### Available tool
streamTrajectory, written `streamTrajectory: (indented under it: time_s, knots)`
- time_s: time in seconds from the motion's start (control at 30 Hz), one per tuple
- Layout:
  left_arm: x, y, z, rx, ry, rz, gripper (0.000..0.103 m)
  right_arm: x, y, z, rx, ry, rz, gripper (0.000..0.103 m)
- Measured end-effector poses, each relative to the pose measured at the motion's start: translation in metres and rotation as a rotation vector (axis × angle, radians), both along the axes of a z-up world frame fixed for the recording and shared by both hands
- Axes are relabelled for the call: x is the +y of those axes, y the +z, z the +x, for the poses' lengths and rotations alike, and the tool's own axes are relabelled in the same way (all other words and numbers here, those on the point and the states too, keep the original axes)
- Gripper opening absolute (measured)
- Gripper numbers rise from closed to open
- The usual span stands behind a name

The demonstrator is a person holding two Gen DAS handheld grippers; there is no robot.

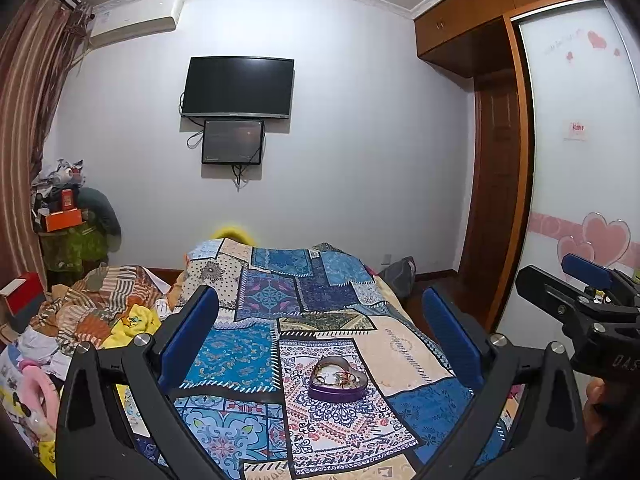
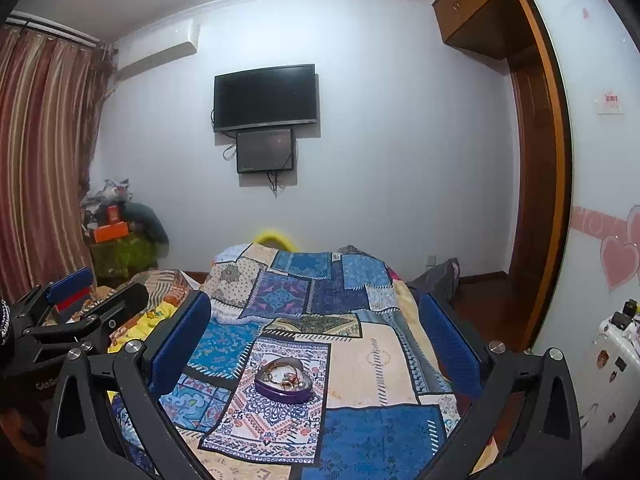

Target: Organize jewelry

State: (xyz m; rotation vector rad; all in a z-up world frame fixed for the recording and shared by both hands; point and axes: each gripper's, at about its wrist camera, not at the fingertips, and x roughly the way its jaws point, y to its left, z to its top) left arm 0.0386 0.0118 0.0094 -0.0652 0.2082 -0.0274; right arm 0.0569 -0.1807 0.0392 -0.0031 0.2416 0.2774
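Observation:
A purple heart-shaped box point(image 1: 338, 380) sits open on the patchwork bedspread point(image 1: 288, 300), with several bangles and small jewelry pieces inside. It also shows in the right wrist view point(image 2: 284, 380). My left gripper point(image 1: 320, 312) is open and empty, held above and behind the box. My right gripper point(image 2: 316, 316) is open and empty too, above the box. The right gripper also shows at the right edge of the left wrist view point(image 1: 588, 292); the left gripper shows at the left edge of the right wrist view point(image 2: 80, 300).
A heap of clothes and toys point(image 1: 80, 320) lies left of the bed. A wardrobe with heart stickers point(image 1: 580, 160) stands to the right. A white suitcase point(image 2: 612, 368) stands at the right. A TV point(image 1: 238, 86) hangs on the far wall.

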Motion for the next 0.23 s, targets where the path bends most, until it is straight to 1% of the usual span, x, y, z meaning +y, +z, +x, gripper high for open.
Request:
streamTrajectory:
  time_s: [0.23]
  knots:
    - [0.0026, -0.0063, 0.0106, 0.016, 0.003, 0.004, 0.102, 0.0007, -0.0051, 0.009, 0.023, 0.001, -0.003, 0.103]
